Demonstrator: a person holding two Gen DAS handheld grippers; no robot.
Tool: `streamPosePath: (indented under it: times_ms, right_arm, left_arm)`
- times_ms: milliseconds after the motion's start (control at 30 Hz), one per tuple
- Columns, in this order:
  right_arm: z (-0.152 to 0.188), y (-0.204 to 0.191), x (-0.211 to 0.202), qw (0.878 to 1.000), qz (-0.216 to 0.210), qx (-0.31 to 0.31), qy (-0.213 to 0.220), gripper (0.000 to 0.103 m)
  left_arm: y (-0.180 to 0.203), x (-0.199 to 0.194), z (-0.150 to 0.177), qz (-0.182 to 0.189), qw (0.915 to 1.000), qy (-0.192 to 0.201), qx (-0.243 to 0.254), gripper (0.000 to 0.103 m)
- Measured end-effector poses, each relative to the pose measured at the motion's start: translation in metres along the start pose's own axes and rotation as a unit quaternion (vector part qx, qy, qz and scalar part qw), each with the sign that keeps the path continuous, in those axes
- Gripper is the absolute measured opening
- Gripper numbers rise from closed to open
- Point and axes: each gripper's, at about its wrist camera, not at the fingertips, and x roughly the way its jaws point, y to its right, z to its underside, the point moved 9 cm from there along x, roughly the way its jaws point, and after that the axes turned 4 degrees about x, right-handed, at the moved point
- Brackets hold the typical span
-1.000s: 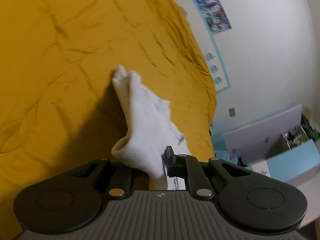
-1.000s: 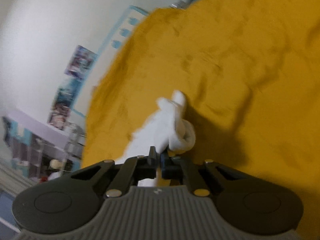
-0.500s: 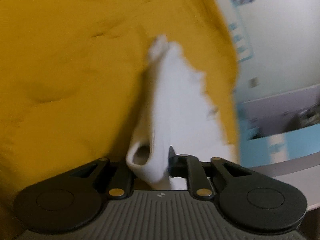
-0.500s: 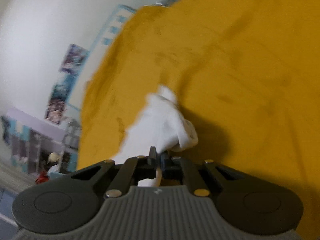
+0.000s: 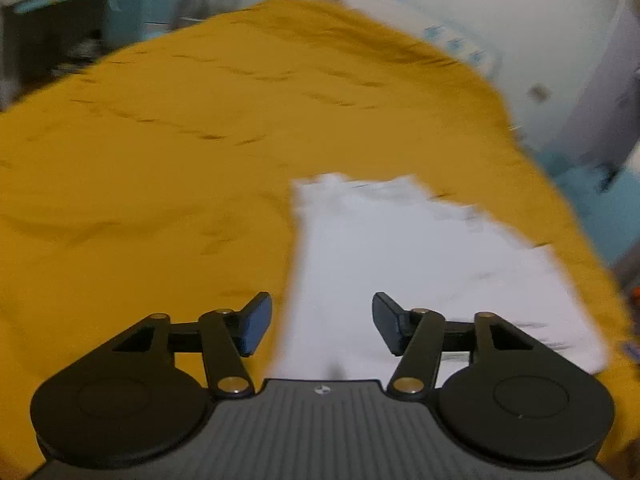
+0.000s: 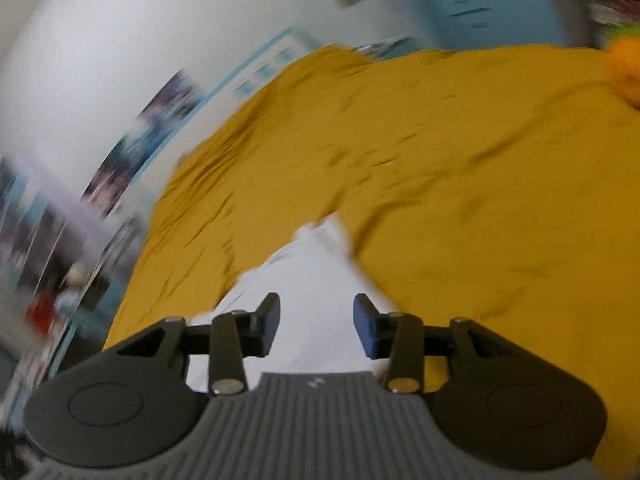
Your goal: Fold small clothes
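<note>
White socks [image 5: 400,264] on a mustard-yellow blanket [image 5: 160,160] (plain, unpatterned)

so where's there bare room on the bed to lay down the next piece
Most of the yellow bedspread is bare: the wide stretch beside the white clothes, away from the wall, and the stretch beyond them toward the far edge. In the right wrist view, the side away from the wall is open too. Room is tight only between the clothes and the wall-side edge.

The white garment [image 5: 404,264] lies spread, seemingly flat through the blur, on the mustard blanket [image 5: 168,152].
</note>
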Motion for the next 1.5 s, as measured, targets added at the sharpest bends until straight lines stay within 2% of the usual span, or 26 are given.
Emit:
streamPosePath:
  times_ms: [100, 200, 233, 267, 333, 367, 433, 467, 500, 567, 600, 700, 800, 933, 1033, 1133, 1200, 1267, 1367, 1467, 1500]
  right_arm:
    - [0.015, -0.003, 0.019, 0.999, 0.013, -0.022, -0.024, 0.037]
    - [0.02, 0.023, 0.037, 0.998, 0.049, -0.016, -0.043, 0.036]
    - [0.022, 0.033, 0.039, 0.997, 0.057, -0.015, -0.045, 0.03]
    - [0.022, 0.041, 0.041, 0.997, 0.064, -0.013, -0.048, 0.016]
    - [0.022, 0.055, 0.042, 0.996, 0.07, -0.015, -0.052, 0.003]
    - [0.02, 0.06, 0.04, 0.996, 0.072, -0.011, -0.054, 0.0]
    - [0.02, 0.066, 0.037, 0.996, 0.073, -0.001, -0.053, 0.0]
    - [0.017, 0.063, 0.035, 0.996, 0.078, 0.0, -0.049, 0.005]
    - [0.013, 0.059, 0.033, 0.996, 0.079, -0.001, -0.04, 0.011]
    - [0.002, 0.039, 0.031, 0.997, 0.068, -0.025, -0.022, 0.037]
    - [-0.003, 0.028, 0.036, 0.997, 0.065, -0.042, -0.021, 0.04]
    - [-0.014, -0.013, 0.065, 0.993, 0.038, -0.109, -0.023, 0.041]
    - [-0.02, -0.036, 0.105, 0.989, 0.024, -0.141, -0.035, 0.042]
    - [-0.032, -0.042, 0.165, 0.99, 0.02, -0.128, -0.054, 0.042]
    - [-0.039, -0.043, 0.2, 0.992, 0.002, -0.103, -0.078, 0.042]
    - [-0.036, -0.035, 0.223, 0.989, 0.018, -0.112, -0.098, 0.043]
    - [-0.039, -0.024, 0.235, 0.987, 0.047, -0.126, -0.089, 0.043]
    - [-0.043, -0.013, 0.239, 0.986, 0.061, -0.14, -0.07, 0.035]
    - [-0.042, 0.003, 0.242, 0.989, 0.063, -0.107, -0.076, 0.023]
    - [-0.043, 0.015, 0.247, 0.992, 0.068, -0.074, -0.074, 0.011]
    - [-0.043, 0.018, 0.246, 0.993, 0.068, -0.068, -0.075, 0.01]
  left_arm:
    - [0.009, 0.014, 0.001, 0.041, 0.9986, 0.019, -0.029, 0.069]
    - [-0.003, 0.039, 0.016, 0.045, 0.9967, -0.009, -0.067, 0.066]
    - [-0.008, 0.045, 0.022, 0.036, 0.9965, -0.02, -0.072, 0.065]
    - [-0.011, 0.05, 0.028, 0.025, 0.9969, -0.03, -0.068, 0.065]
    - [-0.022, 0.053, 0.04, 0.011, 0.9968, -0.032, -0.072, 0.052]
    - [-0.027, 0.053, 0.044, 0.016, 0.9956, -0.035, -0.086, 0.047]
    - [-0.038, 0.048, 0.044, 0.029, 0.9933, -0.03, -0.108, 0.046]
    - [-0.04, 0.045, 0.04, 0.026, 0.9929, -0.028, -0.113, 0.048]
    - [-0.041, 0.043, 0.035, 0.017, 0.9932, -0.028, -0.112, 0.054]
    - [-0.033, 0.04, 0.017, 0.018, 0.9951, -0.024, -0.094, 0.059]
    - [-0.026, 0.042, 0.004, 0.028, 0.9961, -0.018, -0.082, 0.061]
    - [0.002, 0.063, -0.028, 0.065, 0.9967, -0.005, -0.048, 0.064]
    - [0.029, 0.094, -0.052, 0.093, 0.9956, 0.007, -0.013, 0.065]
    - [0.033, 0.142, -0.068, 0.06, 0.9982, -0.009, -0.004, 0.065]
    - [0.022, 0.169, -0.067, 0.047, 0.998, -0.04, -0.014, 0.065]
    - [0.007, 0.188, -0.06, 0.025, 0.9979, -0.056, -0.019, 0.065]
    - [-0.002, 0.195, -0.057, 0.014, 0.9979, -0.059, -0.022, 0.063]
    - [-0.007, 0.2, -0.053, 0.017, 0.9973, -0.069, -0.021, 0.062]
    - [-0.01, 0.203, -0.051, 0.014, 0.9973, -0.072, -0.006, 0.057]
    - [-0.014, 0.201, -0.052, 0.028, 0.997, -0.067, -0.028, 0.057]
    - [-0.016, 0.201, -0.053, 0.033, 0.9966, -0.066, -0.035, 0.056]
